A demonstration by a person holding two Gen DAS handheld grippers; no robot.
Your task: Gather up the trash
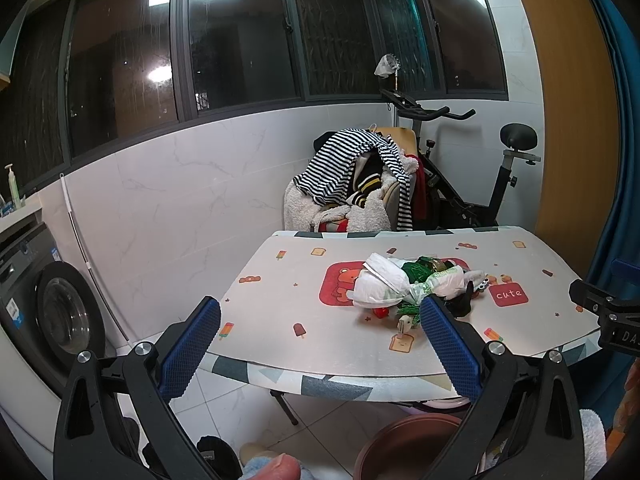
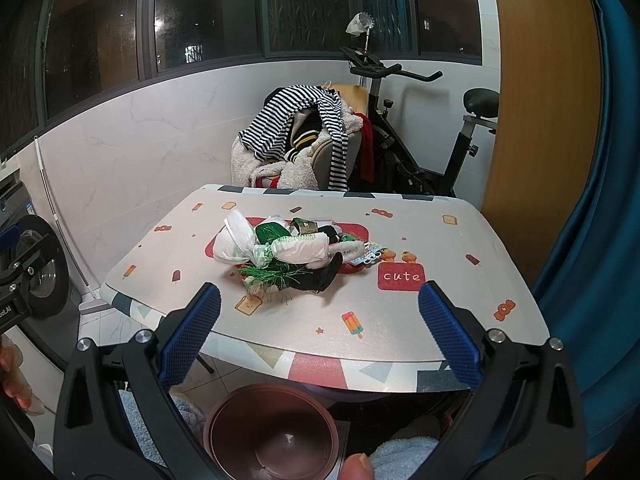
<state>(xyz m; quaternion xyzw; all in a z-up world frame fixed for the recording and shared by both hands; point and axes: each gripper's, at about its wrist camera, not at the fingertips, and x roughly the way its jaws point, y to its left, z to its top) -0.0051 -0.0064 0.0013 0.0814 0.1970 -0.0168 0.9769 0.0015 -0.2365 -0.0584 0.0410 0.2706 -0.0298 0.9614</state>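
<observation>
**Still untouched: trash heap waits mid-table as both grippers hang back**

Seemingly at the very start of the job, a person holds two black two-finger tools with blue ribbed pads short of a folding table (image 2: 460, 264) covered in a pale cartoon-print cloth. The left gripper (image 1: 320, 338) has its jaws spread wide and holds nothing; the right gripper (image 2: 319, 322) is likewise wide apart and empty. Neither touches the table or anything on it.

The trash pile (image 2: 280, 254), a loose heap of crumpled white plastic bags (image 1: 380, 284), green shredded tinsel-like strands (image 2: 264, 272), a floppy black scrap (image 2: 320, 278) and small bits of packaging, lies near the middle of the tabletop, beside a red patch lettered "cute" (image 2: 401, 277). Below the near edge of the table, on the tiled floor, stands a round reddish-brown plastic bin (image 2: 272, 436), open and apparently almost empty.

Judging by this, the step in hand is the approach to a first pick. The next move calls for bringing one gripper forward over the table to the near edge of the heap, closing on a single loose piece, likely a bag or the black scrap, then carrying it back and down to the bin. The strands may scatter or snag.
</observation>
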